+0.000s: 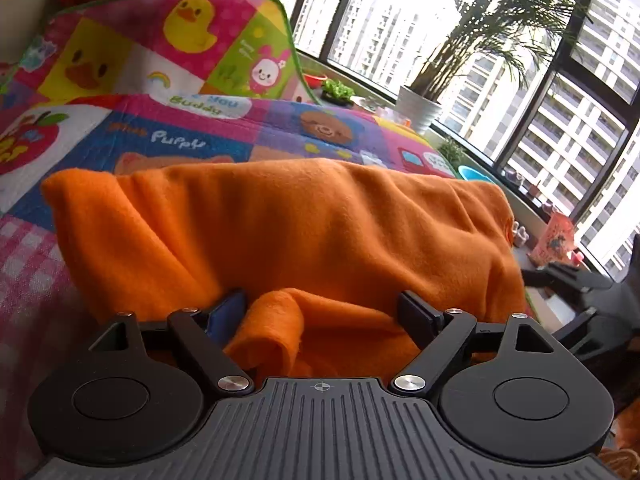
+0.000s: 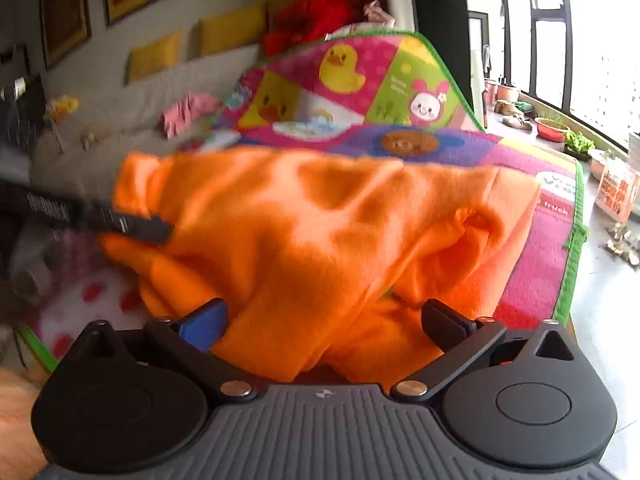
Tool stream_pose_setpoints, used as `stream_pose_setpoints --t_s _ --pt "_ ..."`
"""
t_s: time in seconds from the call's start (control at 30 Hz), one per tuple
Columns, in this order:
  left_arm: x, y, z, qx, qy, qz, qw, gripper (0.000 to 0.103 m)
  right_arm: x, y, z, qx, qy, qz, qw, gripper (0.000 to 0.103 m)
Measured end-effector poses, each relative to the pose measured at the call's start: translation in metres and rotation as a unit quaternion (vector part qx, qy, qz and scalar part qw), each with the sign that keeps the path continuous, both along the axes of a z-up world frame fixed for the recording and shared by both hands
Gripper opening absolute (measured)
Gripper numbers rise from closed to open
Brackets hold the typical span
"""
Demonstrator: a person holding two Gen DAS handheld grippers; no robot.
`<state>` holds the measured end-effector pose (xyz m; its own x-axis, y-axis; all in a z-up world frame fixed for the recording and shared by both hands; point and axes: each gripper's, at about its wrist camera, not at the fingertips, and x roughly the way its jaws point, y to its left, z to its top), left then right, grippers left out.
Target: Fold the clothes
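Between the spread jaws of the left gripper (image 1: 326, 312) lies a rolled edge of the orange fleece (image 1: 288, 232), untouched by either pad, so nothing is pinched. The right gripper (image 2: 324, 322) is spread wide too, with a fold of the same fleece (image 2: 320, 220) lying loose between its fingers. In the right wrist view the left gripper's black finger (image 2: 132, 226) rests against the garment's far left edge; in the left wrist view the right gripper (image 1: 576, 280) shows dark at the frame's right edge. The fleece lies bunched in thick folds on a bright cartoon blanket (image 1: 192, 128) with ducks, a bear and a rabbit. Beyond it stand a windowsill (image 1: 472, 140) with a potted palm (image 1: 420, 108) and small pots, and tall windows (image 1: 560, 120) facing apartment blocks.
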<state>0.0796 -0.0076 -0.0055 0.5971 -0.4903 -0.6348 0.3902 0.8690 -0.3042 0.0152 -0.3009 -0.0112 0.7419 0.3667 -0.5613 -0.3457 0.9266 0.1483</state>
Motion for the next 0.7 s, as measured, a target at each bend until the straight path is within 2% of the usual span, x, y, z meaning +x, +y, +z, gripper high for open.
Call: stream_pose_setpoints --t_s 0.13,0.2,0.37,0.43,0.6,0.7 --pt "-0.003 -0.004 -0.001 0.004 -0.006 -0.003 1.0000 0.093 0.004 -0.004 0.023 0.020 -0.027 -0.034 0.999 0.103" --pt "-0.005 -0.006 -0.002 0.008 -0.010 -0.003 0.9999 0.094 0.012 -0.002 0.023 0.020 -0.031 -0.034 0.999 0.103" --pt "-0.008 -0.003 0.000 0.005 -0.009 0.001 0.9999 0.094 0.044 0.019 -0.015 -0.077 0.040 -0.069 0.994 0.103" --pt "-0.012 0.006 0.002 0.005 -0.008 0.011 0.9999 0.094 0.041 0.018 -0.020 -0.076 0.031 -0.071 0.994 0.103" --pt "-0.019 0.034 0.005 0.015 -0.002 0.052 0.9985 0.094 0.035 0.017 -0.021 -0.076 0.041 -0.069 0.994 0.103" --pt "-0.024 0.047 0.013 0.004 -0.006 0.072 0.9974 0.094 0.035 0.019 -0.020 -0.084 0.039 -0.073 0.993 0.103"
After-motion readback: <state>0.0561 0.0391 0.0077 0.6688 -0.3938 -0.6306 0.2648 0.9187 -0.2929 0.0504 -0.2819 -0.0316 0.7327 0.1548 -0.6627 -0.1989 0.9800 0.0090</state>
